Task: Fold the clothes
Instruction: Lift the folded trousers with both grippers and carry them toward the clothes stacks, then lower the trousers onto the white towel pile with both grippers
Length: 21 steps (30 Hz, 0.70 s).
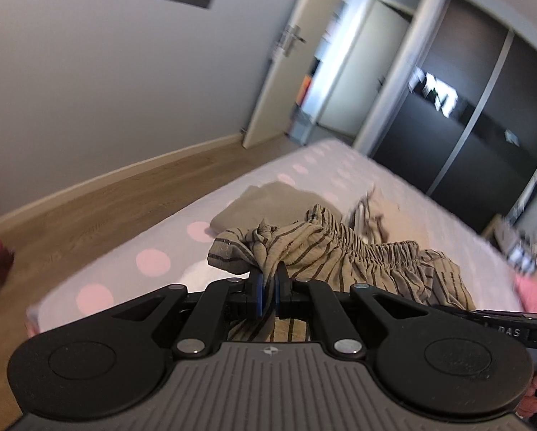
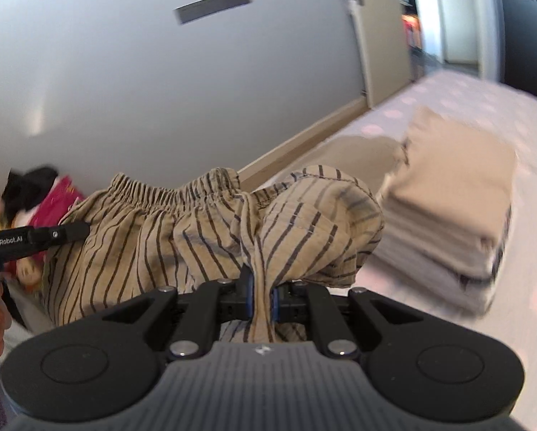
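Left tongs [image 1: 267, 292] gripping striped shorts [image 1: 326, 251]

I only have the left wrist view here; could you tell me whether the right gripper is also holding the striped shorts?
Observer: Yes, the right gripper is shut on the striped shorts, a bunch of cloth pinched between its fingers.
Operator: Thank you. Is that beige pile behind them just one item?
Observer: No, the folded stack has several layers, beige on top and paler ones beneath.
Operator: Anything by the wall?
Observer: Colourful toys, red, yellow and black, lie beside it.
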Tool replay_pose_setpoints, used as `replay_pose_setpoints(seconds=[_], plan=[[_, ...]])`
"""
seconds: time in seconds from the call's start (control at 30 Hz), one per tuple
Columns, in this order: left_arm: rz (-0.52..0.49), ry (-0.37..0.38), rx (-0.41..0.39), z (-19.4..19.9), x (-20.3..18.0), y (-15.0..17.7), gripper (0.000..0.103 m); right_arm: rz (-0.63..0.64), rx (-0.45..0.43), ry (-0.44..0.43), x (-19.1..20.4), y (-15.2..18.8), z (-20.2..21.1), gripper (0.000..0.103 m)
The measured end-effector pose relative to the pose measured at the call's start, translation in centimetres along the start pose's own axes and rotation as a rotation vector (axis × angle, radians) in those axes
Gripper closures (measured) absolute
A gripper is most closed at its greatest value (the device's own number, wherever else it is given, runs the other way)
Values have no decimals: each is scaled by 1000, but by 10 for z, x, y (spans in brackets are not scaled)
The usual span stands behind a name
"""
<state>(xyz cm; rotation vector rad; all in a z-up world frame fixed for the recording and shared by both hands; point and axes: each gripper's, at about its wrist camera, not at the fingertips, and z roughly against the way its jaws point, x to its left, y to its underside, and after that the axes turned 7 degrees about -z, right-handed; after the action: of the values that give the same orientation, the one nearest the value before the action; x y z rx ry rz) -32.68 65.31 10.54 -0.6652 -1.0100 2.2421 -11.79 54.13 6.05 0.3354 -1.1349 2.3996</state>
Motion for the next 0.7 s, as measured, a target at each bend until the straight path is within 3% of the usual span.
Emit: replay_pose_setpoints(seconds=[0.4,0.7], plan=[[-314,-11,129,-44,-23,-37,99,-243,-31,47,15,51,10,92],[-390,-4,216,-127,-12,-18,99,-263,0,124,20,75,-29,92]])
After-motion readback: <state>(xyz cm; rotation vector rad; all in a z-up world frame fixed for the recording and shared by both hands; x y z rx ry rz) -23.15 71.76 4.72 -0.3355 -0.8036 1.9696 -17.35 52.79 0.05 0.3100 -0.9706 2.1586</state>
